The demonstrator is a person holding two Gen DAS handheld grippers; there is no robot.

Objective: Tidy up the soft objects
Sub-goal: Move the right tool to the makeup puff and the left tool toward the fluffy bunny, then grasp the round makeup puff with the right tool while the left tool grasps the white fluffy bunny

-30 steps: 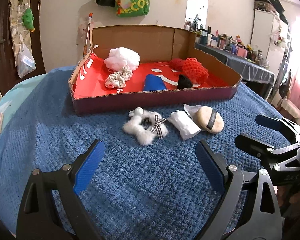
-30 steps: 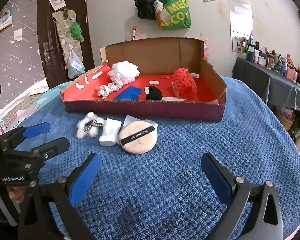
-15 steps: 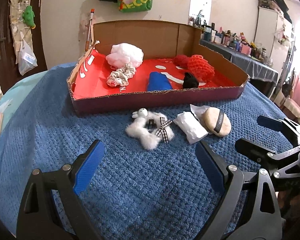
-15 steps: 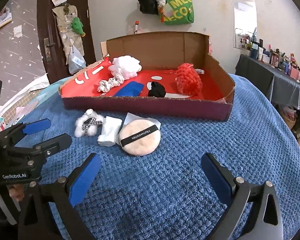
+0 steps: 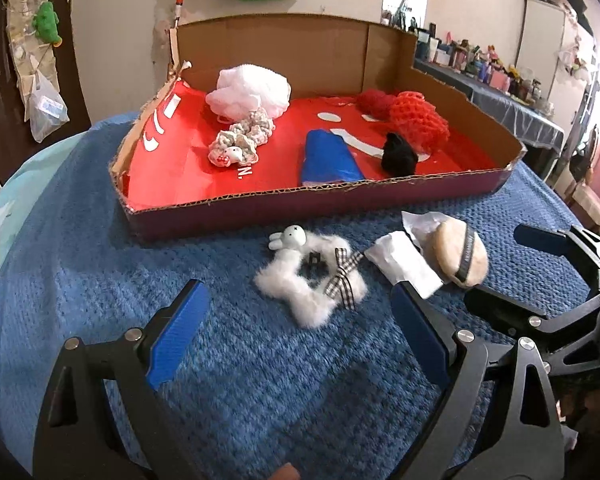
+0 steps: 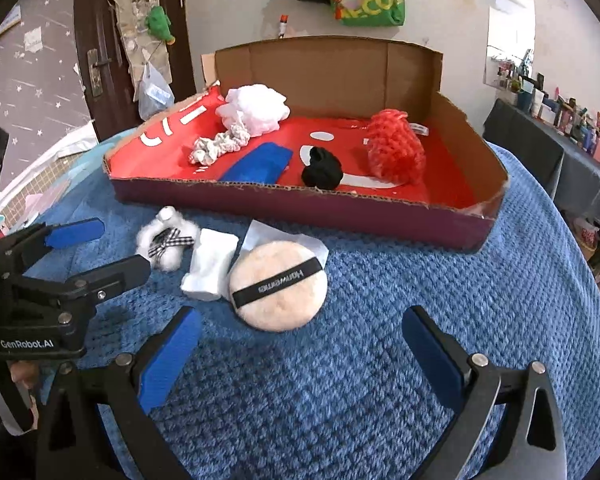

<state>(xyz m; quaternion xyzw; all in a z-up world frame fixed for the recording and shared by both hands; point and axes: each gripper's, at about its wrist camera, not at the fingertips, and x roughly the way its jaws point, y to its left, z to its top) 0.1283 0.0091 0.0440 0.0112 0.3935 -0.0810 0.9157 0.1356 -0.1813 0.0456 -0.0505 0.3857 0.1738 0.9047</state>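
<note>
Left wrist view: the left gripper is spread wide and empty, short of the furry white scrunchie on the blue blanket; its checked bow could snag.

Right wrist view: the right gripper, likewise wide and empty, faces the powder puff, which overlaps the white pad; a careless pinch may drag both.

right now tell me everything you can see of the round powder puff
The powder puff is a round, peach, plush-looking pad with a black band printed in white across its top. It lies flat on the blue blanket, in front of the cardboard box, partly on a clear wrapper, its left edge against a white folded pad. Neither gripper touches it.
</note>
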